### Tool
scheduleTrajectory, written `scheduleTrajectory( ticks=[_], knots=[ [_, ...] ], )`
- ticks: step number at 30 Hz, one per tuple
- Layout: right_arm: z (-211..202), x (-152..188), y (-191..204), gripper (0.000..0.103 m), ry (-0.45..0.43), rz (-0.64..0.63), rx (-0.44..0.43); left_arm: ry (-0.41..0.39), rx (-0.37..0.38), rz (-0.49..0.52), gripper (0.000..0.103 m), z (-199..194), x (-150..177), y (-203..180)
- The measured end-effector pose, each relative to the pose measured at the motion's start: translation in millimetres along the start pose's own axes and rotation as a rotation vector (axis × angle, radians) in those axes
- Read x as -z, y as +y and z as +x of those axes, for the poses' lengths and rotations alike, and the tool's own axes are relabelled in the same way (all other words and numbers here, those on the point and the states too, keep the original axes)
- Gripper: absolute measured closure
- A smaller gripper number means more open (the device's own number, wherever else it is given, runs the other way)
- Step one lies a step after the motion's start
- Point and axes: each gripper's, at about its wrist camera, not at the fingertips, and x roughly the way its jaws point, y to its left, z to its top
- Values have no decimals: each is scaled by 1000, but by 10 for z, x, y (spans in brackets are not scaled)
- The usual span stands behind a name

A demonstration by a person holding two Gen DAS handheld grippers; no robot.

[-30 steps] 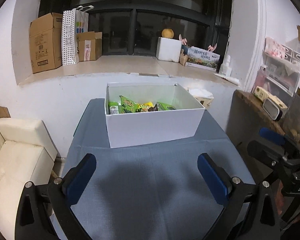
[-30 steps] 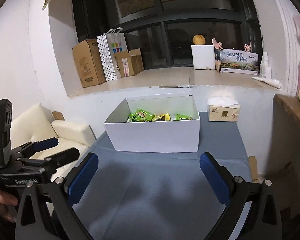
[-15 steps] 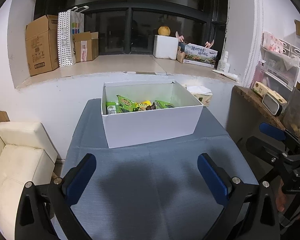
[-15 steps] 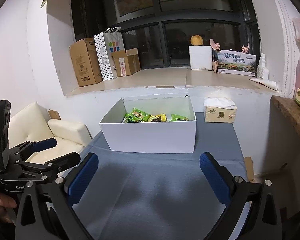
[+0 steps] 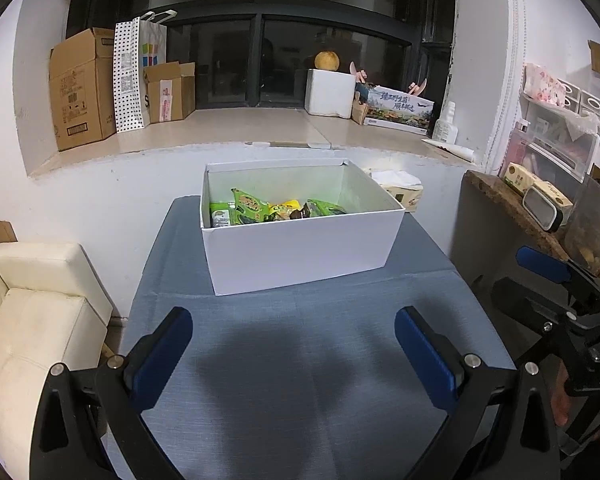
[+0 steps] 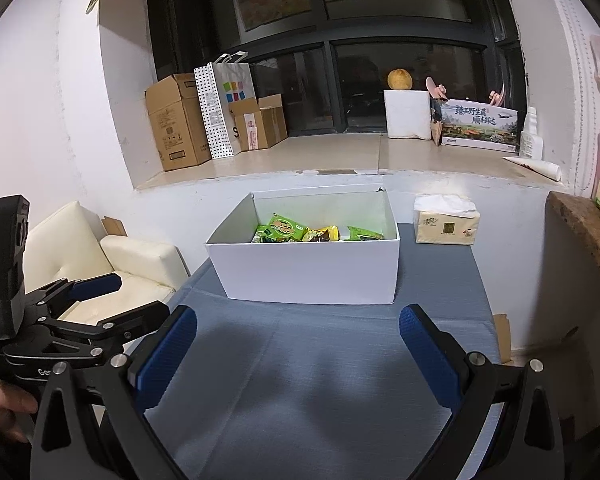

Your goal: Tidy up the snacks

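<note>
Only the right wrist view is showing the tissue pack (image 6: pixel 447 222) whole, beyond the right gripper (image 6: pixel 296 346); both it and the left gripper (image 5: pixel 294 344) are hanging spread and empty. Ahead, one white box (image 5: pixel 300 250) is lying long axis crosswise, holding snack packets (image 5: pixel 274 212), too overlapped for counting.

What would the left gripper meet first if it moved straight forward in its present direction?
Most likely the near wall of the white box. The left gripper is open and empty above the bare blue tablecloth, with nothing between it and the box, though depth is uncertain.
</note>
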Motion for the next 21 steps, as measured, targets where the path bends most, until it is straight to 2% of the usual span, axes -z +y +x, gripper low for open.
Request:
scheduleTrajectory(
  ticks=[21],
  knots=[
    [-10, 10, 26, 0, 7, -7, -8, 3, -11, 1, 0, -3, 7, 9]
  ],
)
